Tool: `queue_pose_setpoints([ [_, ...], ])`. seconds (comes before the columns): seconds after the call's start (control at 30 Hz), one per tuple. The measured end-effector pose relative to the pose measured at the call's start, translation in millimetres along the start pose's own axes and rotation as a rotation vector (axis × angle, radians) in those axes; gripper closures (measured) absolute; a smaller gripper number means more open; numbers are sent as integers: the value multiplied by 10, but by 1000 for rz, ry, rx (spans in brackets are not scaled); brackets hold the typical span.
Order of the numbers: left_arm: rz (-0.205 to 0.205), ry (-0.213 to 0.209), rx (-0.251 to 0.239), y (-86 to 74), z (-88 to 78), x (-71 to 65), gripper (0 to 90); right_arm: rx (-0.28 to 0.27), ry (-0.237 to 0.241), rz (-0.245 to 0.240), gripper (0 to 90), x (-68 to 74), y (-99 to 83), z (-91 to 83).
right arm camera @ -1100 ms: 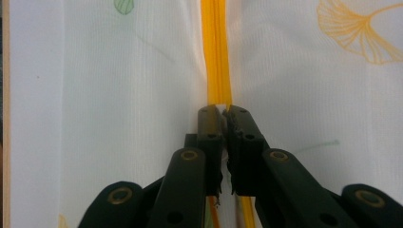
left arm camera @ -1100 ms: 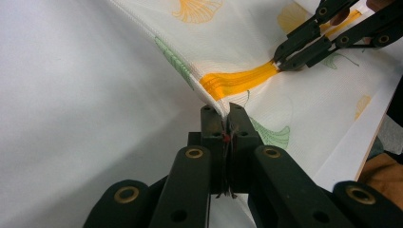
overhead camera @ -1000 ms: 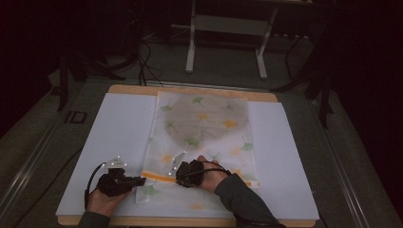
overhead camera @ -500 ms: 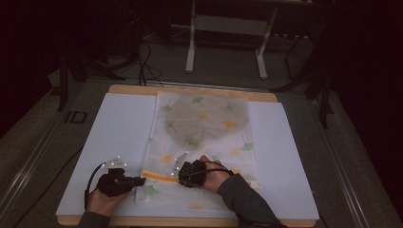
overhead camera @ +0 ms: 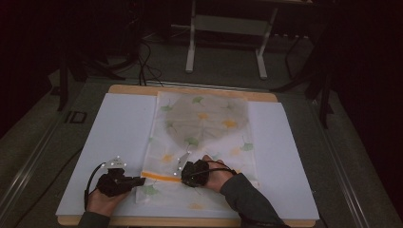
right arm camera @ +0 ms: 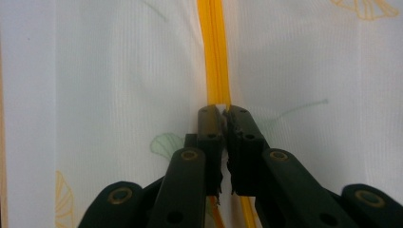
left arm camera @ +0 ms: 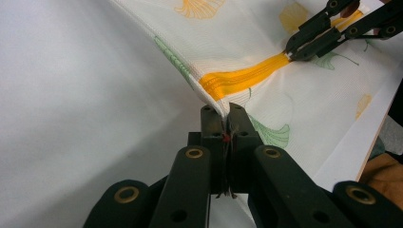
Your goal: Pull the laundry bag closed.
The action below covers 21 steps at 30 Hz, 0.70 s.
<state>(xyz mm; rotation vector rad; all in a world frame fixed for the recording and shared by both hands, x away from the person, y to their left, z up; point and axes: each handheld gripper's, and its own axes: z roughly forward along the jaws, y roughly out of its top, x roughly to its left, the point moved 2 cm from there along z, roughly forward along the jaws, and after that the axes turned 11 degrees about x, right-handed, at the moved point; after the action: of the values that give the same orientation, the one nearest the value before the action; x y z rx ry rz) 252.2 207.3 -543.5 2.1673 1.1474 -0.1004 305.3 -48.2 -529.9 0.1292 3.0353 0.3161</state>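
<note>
High view: mesh bag lies mid-frame on tabletop. Left gripper fingers clamp its corner; right gripper fingers pinch the orange zipper. Thin, floppy, light; best held by edge and zipper.

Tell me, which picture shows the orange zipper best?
The left gripper view: the orange zipper runs in full between both tongs. The right gripper view shows a close stretch; the high view, just a thin orange line.

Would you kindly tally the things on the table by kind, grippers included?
Leaf-print mesh bag with orange zipper: 1
Grippers: 2, left gripper and right gripper, both clamped on the bag
White sheet: 1
Total: 4
</note>
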Motion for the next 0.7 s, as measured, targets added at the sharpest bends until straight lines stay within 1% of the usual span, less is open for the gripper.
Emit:
queue_pose_setpoints([
  [0.3,0,-2,1,-3,-4,4,882,13,2,-2,849,-7,-20,-10],
  [0.7,-3,-2,2,-6,-5,10,883,26,1,6,849,-27,-112,-37],
])
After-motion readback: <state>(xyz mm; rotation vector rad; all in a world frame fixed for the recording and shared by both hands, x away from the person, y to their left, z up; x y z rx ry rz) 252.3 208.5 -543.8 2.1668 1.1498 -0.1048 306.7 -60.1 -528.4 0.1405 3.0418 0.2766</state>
